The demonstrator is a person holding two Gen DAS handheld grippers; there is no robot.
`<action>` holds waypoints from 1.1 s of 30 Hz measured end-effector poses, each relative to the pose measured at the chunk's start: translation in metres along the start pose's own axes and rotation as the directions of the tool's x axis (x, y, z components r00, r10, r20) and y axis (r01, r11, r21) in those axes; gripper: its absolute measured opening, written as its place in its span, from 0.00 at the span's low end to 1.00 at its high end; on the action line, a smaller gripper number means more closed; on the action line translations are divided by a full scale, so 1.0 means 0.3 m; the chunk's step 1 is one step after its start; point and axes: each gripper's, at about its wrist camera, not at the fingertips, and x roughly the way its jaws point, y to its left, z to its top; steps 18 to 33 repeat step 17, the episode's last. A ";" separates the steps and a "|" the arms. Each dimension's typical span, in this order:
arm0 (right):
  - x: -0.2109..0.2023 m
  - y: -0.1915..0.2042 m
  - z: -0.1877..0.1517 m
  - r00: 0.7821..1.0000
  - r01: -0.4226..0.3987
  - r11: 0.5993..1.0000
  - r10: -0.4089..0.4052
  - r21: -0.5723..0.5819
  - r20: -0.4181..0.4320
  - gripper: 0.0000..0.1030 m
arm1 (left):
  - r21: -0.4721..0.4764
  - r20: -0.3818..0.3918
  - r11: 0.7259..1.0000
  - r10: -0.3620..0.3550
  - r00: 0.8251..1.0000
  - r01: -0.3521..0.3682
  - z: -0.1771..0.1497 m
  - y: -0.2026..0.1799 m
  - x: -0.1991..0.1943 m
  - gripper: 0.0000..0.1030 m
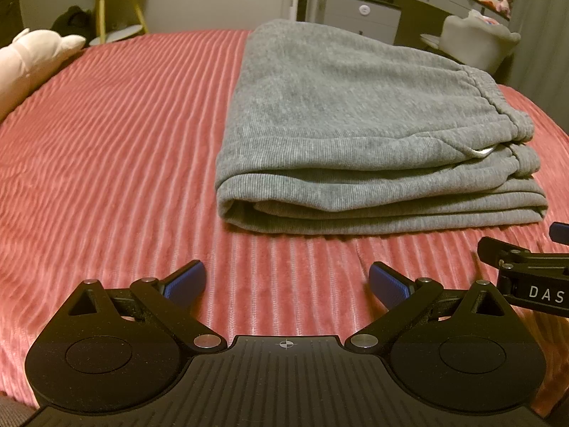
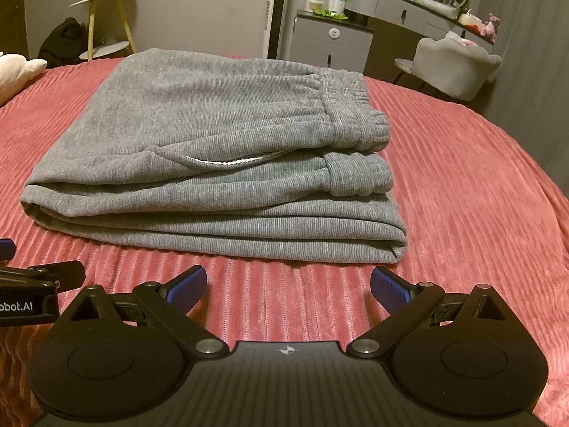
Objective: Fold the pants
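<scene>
Grey ribbed pants [image 1: 341,121] [image 2: 213,149] lie folded in a thick stack on the pink ribbed bedspread [image 1: 106,149] [image 2: 462,185]. The elastic waistband and a white drawstring [image 2: 227,161] show on top toward the right. My left gripper [image 1: 286,284] hovers open just short of the stack's near edge, nothing between its blue pads. My right gripper [image 2: 288,286] is likewise open and empty in front of the near edge. In the left wrist view the right gripper's body shows at the right edge [image 1: 526,277]. The left gripper's body appears at the left edge [image 2: 32,291] of the right wrist view.
A pale plush toy [image 1: 32,60] lies on the bed at the far left. Beyond the bed stand a yellow-legged side table [image 2: 103,17], a grey cabinet [image 2: 330,41], a dressing table with bottles [image 2: 409,3] and a grey chair [image 2: 455,64].
</scene>
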 end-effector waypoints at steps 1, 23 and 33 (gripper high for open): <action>-0.001 0.001 0.000 1.000 0.001 1.000 -0.001 -0.001 0.000 0.96 | -0.002 0.000 1.000 -0.001 1.000 0.001 0.000 0.001 0.000 0.99; -0.007 0.005 -0.002 1.000 0.005 1.000 -0.005 -0.011 0.007 0.96 | -0.056 0.028 0.998 -0.026 0.999 0.028 0.003 0.024 -0.011 0.99; -0.007 0.005 -0.002 1.000 0.005 1.000 -0.005 -0.011 0.007 0.96 | -0.056 0.028 0.998 -0.026 0.999 0.028 0.003 0.024 -0.011 0.99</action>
